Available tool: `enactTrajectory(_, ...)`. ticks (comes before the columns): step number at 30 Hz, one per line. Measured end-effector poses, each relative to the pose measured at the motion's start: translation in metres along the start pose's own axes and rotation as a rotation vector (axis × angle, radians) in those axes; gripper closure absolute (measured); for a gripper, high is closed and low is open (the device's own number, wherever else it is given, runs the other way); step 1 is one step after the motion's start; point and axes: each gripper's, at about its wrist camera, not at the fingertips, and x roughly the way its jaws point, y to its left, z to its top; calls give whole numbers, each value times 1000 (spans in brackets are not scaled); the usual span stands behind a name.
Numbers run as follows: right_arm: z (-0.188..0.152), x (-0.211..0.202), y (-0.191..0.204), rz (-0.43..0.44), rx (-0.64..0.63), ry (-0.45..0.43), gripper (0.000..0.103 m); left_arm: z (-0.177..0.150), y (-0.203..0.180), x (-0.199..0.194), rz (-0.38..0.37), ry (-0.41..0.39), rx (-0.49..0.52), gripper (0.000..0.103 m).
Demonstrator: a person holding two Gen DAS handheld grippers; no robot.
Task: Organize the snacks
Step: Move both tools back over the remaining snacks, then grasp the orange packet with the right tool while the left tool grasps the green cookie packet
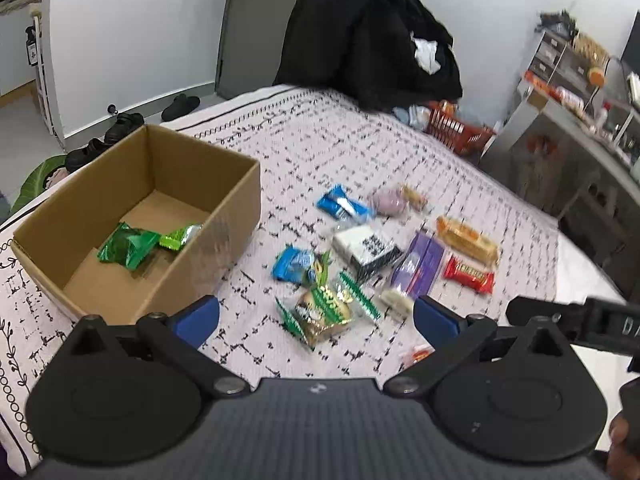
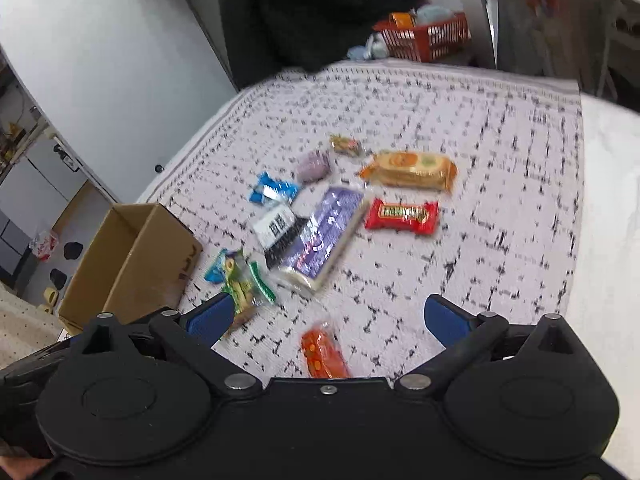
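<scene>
Patterned cloth covers our tabletop. Our left gripper and right gripper both hover with fingers apart, empty. Loose snacks lie blurred mid-cloth: a red bar, a purple packet. Left, a cardboard box holds green packets. An orange packet is partly hidden.

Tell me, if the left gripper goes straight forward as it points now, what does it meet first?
Probably the green-edged snack packet, which lies on the patterned cloth between the open fingers of the left gripper. Depth is hard to judge here; the cardboard box stays off to the left.
</scene>
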Motion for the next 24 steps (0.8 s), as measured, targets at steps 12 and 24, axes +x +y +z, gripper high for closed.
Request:
enactTrajectory(12,-9,42,2,46,-45,185,40,-8,-8,44,-4,66,2,14)
enactTrajectory(24,-11,76,11,33,-120,304,49,-7,2,88,11,150,-50,24)
